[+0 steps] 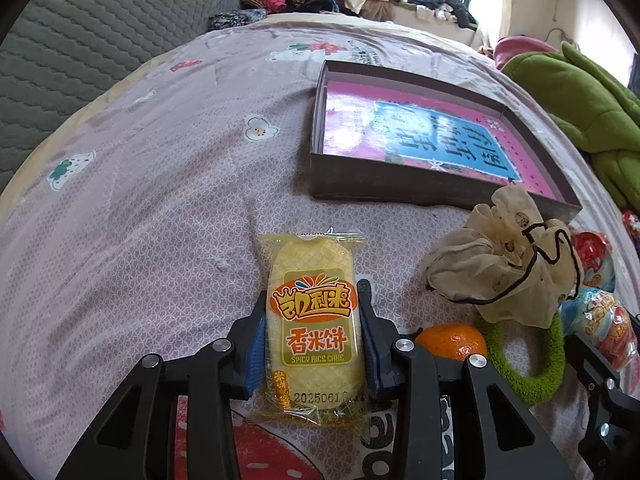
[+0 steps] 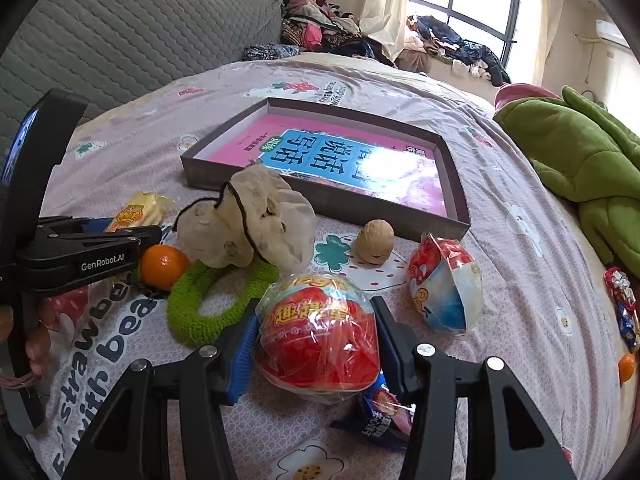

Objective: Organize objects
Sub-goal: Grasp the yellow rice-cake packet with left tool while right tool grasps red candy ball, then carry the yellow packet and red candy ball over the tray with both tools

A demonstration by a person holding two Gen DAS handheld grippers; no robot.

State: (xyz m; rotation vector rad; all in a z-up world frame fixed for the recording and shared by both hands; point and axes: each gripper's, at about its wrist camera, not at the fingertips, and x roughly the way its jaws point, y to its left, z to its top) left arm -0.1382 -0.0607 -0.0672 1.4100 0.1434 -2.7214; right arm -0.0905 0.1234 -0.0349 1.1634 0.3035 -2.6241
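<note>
My left gripper (image 1: 313, 300) is shut on a yellow rice cake packet (image 1: 312, 344), with its blue pads pressing both long sides; the packet lies flat on the bed cover. My right gripper (image 2: 316, 308) is shut on a round red snack pack (image 2: 320, 344) wrapped in clear film, a pad against each side. A shallow dark box (image 1: 400, 192) sits further back on the bed with a pink and blue book (image 1: 432, 136) lying inside it. In the right wrist view the box (image 2: 212, 176) is straight ahead, beyond the loose items.
Between the grippers lie a cream scrunchie (image 2: 256, 216), a green fuzzy ring (image 2: 188, 312) and an orange (image 2: 162, 266). A walnut (image 2: 375, 240), a red and blue snack pack (image 2: 444, 292) and a blue packet (image 2: 376, 412) lie near the right gripper. A green plush (image 2: 580, 160) fills the right side.
</note>
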